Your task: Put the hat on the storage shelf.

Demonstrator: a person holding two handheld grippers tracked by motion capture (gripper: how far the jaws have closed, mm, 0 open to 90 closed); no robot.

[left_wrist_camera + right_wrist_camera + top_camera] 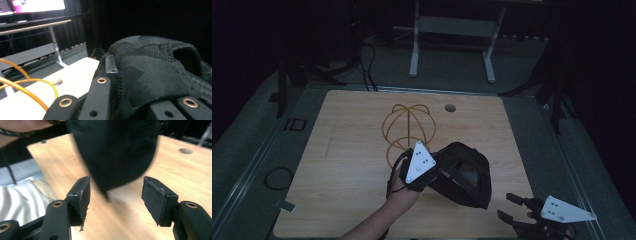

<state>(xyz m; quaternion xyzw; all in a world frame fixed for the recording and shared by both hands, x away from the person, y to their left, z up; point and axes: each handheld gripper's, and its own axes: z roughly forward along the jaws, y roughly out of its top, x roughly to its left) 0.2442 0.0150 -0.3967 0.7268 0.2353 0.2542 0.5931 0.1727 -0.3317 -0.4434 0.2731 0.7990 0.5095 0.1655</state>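
Note:
A black cap (pixel 464 175) hangs over the near middle of the wooden table (pixel 352 150), tilted, its opening facing left. My left gripper (pixel 439 175) is shut on the cap's left edge; in the left gripper view the black fabric (pixel 155 65) lies pinched between the jaws of that gripper (pixel 140 95). Behind the cap stands a gold wire stand (pixel 408 130) with a round looped top, its wires (pixel 27 85) at the left of that view. My right gripper (pixel 507 206) is open at the table's near right corner, apart from the cap. Its gap (pixel 116 192) holds nothing, and the blurred cap (pixel 112 150) hangs just beyond it.
A round cable hole (pixel 450 107) sits in the tabletop near the far edge. A white desk frame (pixel 452 30) stands on the floor behind the table. A cable loop (pixel 277 177) lies on the floor at the left. The room is dark.

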